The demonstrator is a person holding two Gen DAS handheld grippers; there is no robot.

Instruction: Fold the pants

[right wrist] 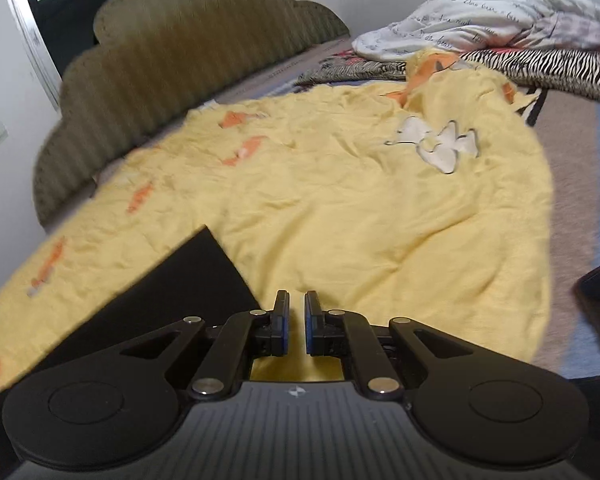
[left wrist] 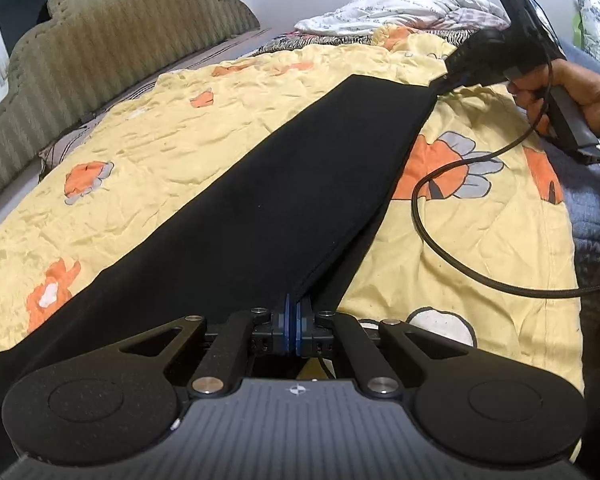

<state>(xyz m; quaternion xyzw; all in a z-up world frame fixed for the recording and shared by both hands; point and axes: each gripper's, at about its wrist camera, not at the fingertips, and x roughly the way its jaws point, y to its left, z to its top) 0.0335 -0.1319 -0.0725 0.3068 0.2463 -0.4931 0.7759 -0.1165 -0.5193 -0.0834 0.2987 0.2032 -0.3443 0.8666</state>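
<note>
**Black pants held at one end, lying long on the yellow quilt**

My left gripper [left wrist: 292, 322] is pinched tight on the near edge of the black pants [left wrist: 260, 208]. The two blue pads are pressed together with the cloth between them. From that pinch the pants run straight away from me in a long flat strip across the yellow flowered quilt [left wrist: 148, 128]. A second layer of the pants peeks out just to the right of the top layer.

At the far end of the strip I see my right gripper [left wrist: 452, 74], with the person's hand [left wrist: 580, 100] around its handle. Its tip sits right at the far corner of the pants. A black cable [left wrist: 452, 248] loops down from it over the quilt.

In the right wrist view, my right gripper [right wrist: 296, 320] has its pads a little apart, with a thin gap and nothing between them. A corner of the pants [right wrist: 172, 284] lies just to its left on the quilt [right wrist: 360, 220].

Far ahead, a green wavy headboard [right wrist: 180, 80] stands along the left. A white blanket [right wrist: 492, 8] and a zebra-striped cloth [right wrist: 540, 64] are piled past the quilt on the right.
</note>
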